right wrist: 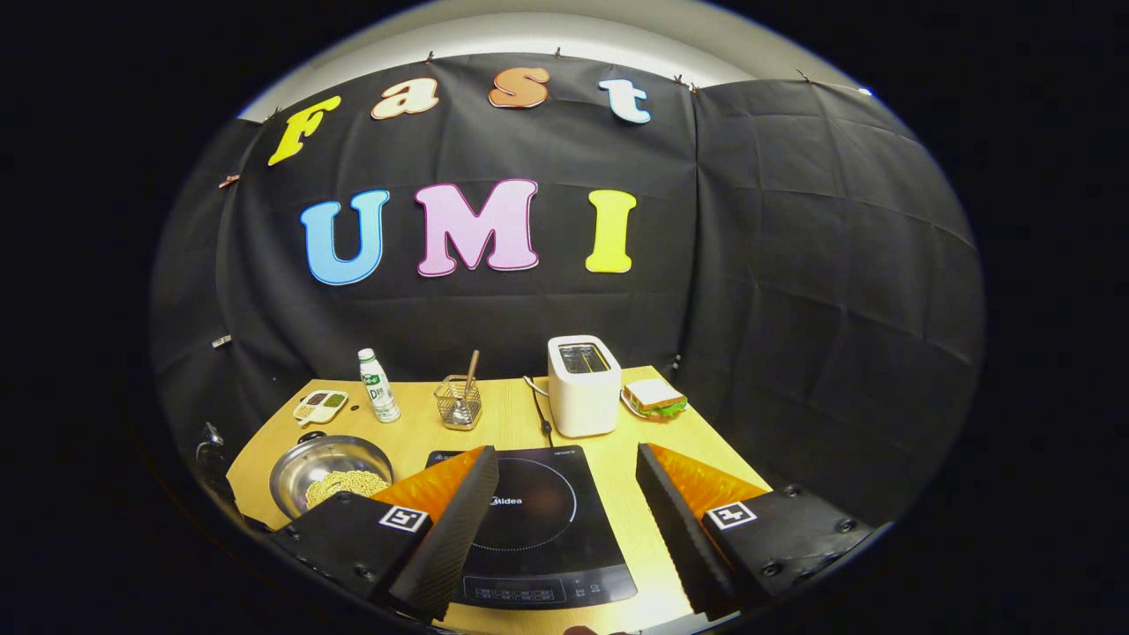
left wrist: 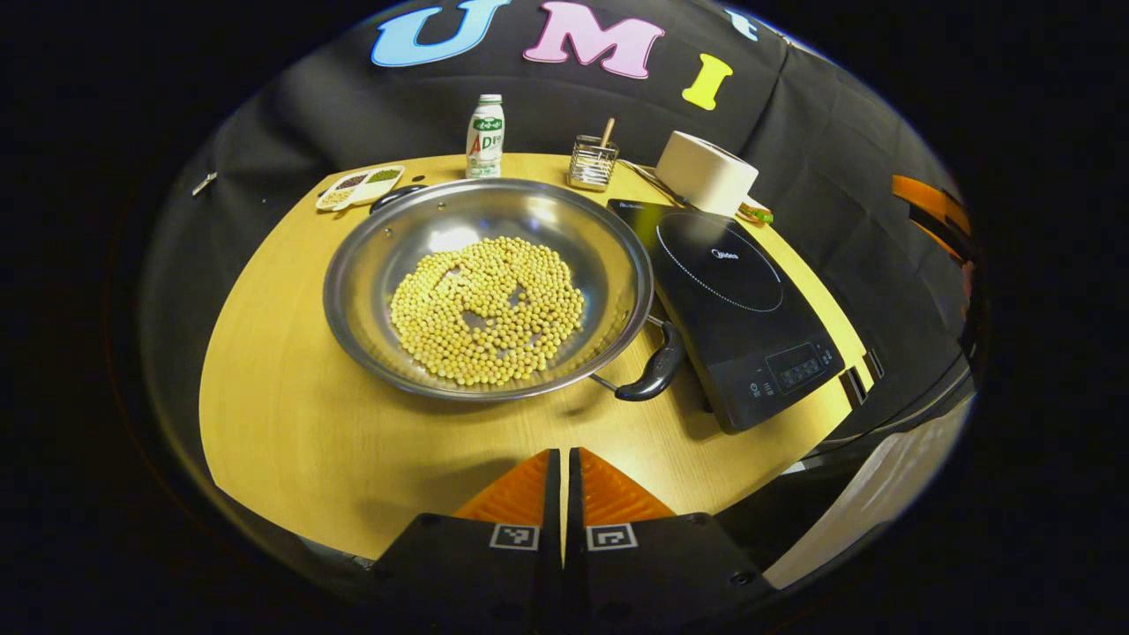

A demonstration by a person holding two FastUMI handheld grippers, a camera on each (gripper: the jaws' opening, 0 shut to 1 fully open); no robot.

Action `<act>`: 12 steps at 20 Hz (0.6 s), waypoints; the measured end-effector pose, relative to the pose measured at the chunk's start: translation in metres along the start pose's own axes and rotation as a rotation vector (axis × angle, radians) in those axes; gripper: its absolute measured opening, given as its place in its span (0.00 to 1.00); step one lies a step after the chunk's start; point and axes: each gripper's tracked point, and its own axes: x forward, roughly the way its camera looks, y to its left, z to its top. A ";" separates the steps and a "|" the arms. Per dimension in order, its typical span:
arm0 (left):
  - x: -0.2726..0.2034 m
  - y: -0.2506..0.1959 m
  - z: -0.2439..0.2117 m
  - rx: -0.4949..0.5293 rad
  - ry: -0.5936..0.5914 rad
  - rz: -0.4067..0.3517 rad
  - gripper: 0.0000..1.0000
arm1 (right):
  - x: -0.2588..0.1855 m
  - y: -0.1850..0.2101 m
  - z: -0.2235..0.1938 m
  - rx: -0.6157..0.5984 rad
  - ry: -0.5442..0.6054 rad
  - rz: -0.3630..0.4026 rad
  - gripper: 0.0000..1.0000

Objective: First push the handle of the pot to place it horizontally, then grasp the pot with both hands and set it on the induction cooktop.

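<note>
A wide steel pot [left wrist: 487, 282] holding yellow beans sits on the wooden table [left wrist: 291, 423]. One black handle [left wrist: 654, 369] points to the near right, the other handle [left wrist: 394, 196] to the far left, so the pair lies on a diagonal. The black induction cooktop [left wrist: 736, 304] lies just right of the pot. My left gripper [left wrist: 564, 463] hovers in front of the pot, shut, with nothing between its fingers. In the right gripper view my right gripper [right wrist: 563, 481] stands open above the cooktop [right wrist: 529, 520], and the pot [right wrist: 331, 472] lies at the lower left.
Along the table's back stand a small bottle [left wrist: 485, 137], a divided dish [left wrist: 360, 187], a wire holder [left wrist: 593, 161] and a white toaster [right wrist: 583, 384]. A sandwich on a plate [right wrist: 654, 397] lies right of the toaster. The toaster's cord [right wrist: 540, 410] runs toward the cooktop.
</note>
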 end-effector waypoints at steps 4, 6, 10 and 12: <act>0.015 -0.009 0.005 0.091 0.041 0.010 0.05 | 0.008 -0.010 -0.001 0.014 0.011 -0.001 0.98; 0.022 -0.016 0.009 0.112 0.051 0.003 0.05 | 0.011 -0.012 -0.003 0.016 0.018 0.003 0.98; 0.033 -0.030 0.018 0.127 0.063 -0.015 0.05 | 0.017 -0.014 0.000 0.007 0.011 0.016 0.99; 0.036 -0.034 0.024 0.137 0.061 -0.013 0.05 | 0.019 -0.016 0.002 0.006 0.006 0.023 0.98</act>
